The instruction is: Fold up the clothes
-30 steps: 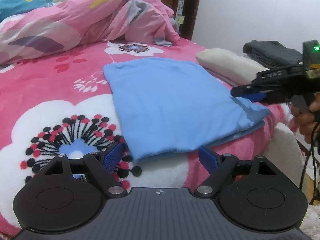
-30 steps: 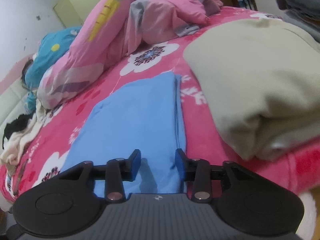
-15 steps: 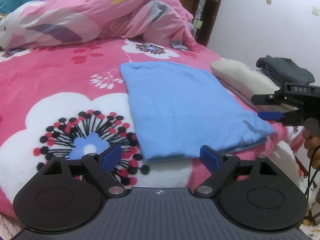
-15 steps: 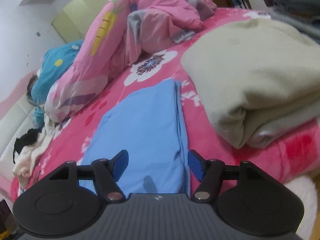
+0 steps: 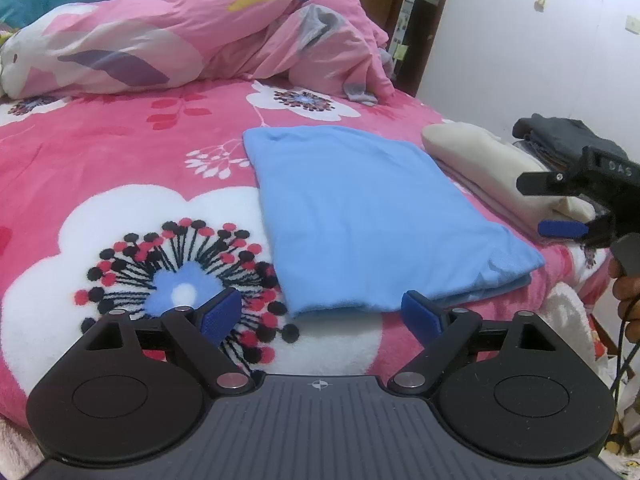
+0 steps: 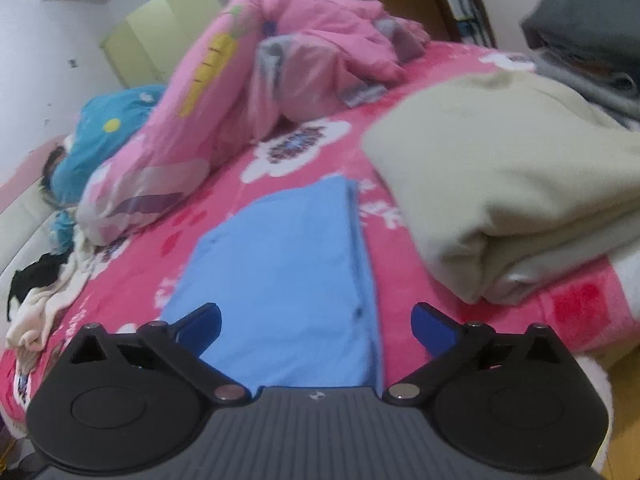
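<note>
A light blue garment [image 5: 372,216] lies folded into a flat rectangle on the pink flowered bed; it also shows in the right wrist view [image 6: 288,284]. My left gripper [image 5: 322,316] is open and empty, just off the garment's near edge. My right gripper [image 6: 316,324] is open and empty, held above the garment's end at the bed's edge. It shows from the side in the left wrist view [image 5: 560,204], right of the garment.
A folded cream garment [image 5: 492,168] [image 6: 508,200] lies right of the blue one, with dark grey clothes [image 5: 560,136] stacked beyond. A crumpled pink duvet [image 5: 192,36] fills the back of the bed. Loose black and white clothes [image 6: 36,296] lie at the far left.
My right gripper has opened wide and pulled back from the blue garment. My left gripper has drawn back and lifted a little; the garment lies flat as before.
</note>
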